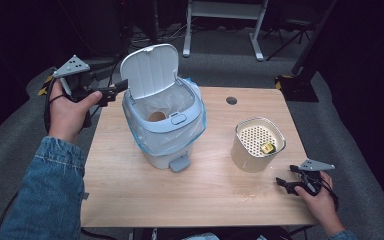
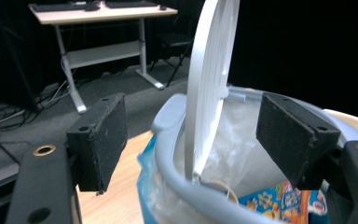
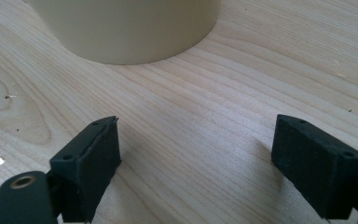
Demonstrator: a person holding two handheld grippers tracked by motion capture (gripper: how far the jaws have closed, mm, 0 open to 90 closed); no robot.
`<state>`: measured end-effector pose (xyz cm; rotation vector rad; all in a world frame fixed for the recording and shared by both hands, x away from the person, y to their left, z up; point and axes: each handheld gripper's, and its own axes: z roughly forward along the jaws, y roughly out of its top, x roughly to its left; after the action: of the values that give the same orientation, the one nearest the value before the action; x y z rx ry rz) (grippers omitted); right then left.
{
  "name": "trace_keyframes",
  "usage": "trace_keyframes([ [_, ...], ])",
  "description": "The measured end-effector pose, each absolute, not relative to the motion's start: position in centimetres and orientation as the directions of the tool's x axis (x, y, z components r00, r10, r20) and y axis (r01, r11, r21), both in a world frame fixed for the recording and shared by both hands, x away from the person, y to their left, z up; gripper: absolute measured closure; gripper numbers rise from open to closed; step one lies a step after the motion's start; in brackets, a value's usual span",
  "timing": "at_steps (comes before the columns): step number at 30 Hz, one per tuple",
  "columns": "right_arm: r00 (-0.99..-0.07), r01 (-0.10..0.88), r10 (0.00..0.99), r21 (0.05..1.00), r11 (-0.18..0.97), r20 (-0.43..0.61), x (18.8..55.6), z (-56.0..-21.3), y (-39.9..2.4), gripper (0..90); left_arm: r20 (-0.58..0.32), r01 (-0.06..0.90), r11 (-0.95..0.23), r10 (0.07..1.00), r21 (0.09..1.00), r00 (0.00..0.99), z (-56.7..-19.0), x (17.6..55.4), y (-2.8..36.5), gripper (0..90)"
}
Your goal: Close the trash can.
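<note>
I've got the left tool spread wide, empty, beside the raised lid of the bin standing mid-bench. One clumsy nudge could slam it shut (or tip the bin). My right tool rests wide open near the cream pot.

Denim sleeve; black tools (grey three-cornered plates).

No words, brand names or numbers are readable anywhere. A colourful printed package lies inside the lidded bin, but its blue and orange print is too blurred to read.
</note>
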<state>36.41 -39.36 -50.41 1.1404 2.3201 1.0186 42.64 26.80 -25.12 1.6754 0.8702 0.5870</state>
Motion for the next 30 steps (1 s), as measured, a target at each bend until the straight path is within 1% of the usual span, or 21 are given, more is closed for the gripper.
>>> trace_keyframes([
  [5,-0.609,0.533,0.793,0.738,0.414,-0.005,36.4,-50.4,-39.4,15.4,-0.054,0.227,-0.118,0.771,0.967,0.635,-24.6,43.0,26.0,26.8],
  [9,-0.609,0.534,0.793,0.738,0.413,-0.004,36.4,-50.4,-39.4,15.4,-0.051,0.209,-0.127,0.731,0.97,0.681,-24.1,43.0,24.7,29.0],
  [11,-0.609,0.533,0.793,0.738,0.414,-0.004,36.4,-50.4,-39.4,15.4,-0.043,0.209,-0.136,0.736,0.968,0.676,-24.0,42.9,24.5,28.3],
  [12,-0.609,0.533,0.793,0.738,0.414,-0.004,36.4,-50.4,-39.4,15.4,-0.013,0.208,-0.165,0.754,0.964,0.657,-23.9,42.7,24.4,29.6],
  [15,-0.609,0.533,0.793,0.738,0.414,-0.004,36.4,-50.4,-39.4,15.4,-0.035,0.218,-0.15,0.745,0.964,0.666,-23.8,42.7,24.4,30.9],
  [17,-0.609,0.533,0.793,0.738,0.414,-0.004,36.4,-50.4,-39.4,15.4,-0.034,0.217,-0.158,0.73,0.963,0.682,-23.7,42.4,24.4,33.9],
  [21,-0.609,0.533,0.793,0.738,0.413,-0.004,36.4,-50.4,-39.4,15.4,-0.041,0.227,-0.19,0.674,0.955,0.737,-23.6,41.3,23.6,36.4],
  [23,-0.609,0.533,0.793,0.738,0.414,-0.004,36.4,-50.4,-39.4,15.4,-0.045,0.237,-0.214,0.646,0.948,0.762,-23.7,40.9,23.0,39.1],
  [25,-0.609,0.533,0.793,0.738,0.413,-0.004,36.4,-50.4,-39.4,15.4,-0.045,0.241,-0.225,0.635,0.944,0.771,-23.8,40.7,22.7,39.7],
  [28,-0.609,0.533,0.793,0.738,0.413,-0.004,36.4,-50.4,-39.4,15.4,-0.029,0.257,-0.283,0.618,0.924,0.785,-24.2,40.1,21.4,40.2],
  [30,-0.609,0.533,0.793,0.738,0.413,-0.004,36.4,-50.4,-39.4,15.4,-0.028,0.261,-0.296,0.611,0.919,0.791,-24.4,40.0,21.1,40.2],
])
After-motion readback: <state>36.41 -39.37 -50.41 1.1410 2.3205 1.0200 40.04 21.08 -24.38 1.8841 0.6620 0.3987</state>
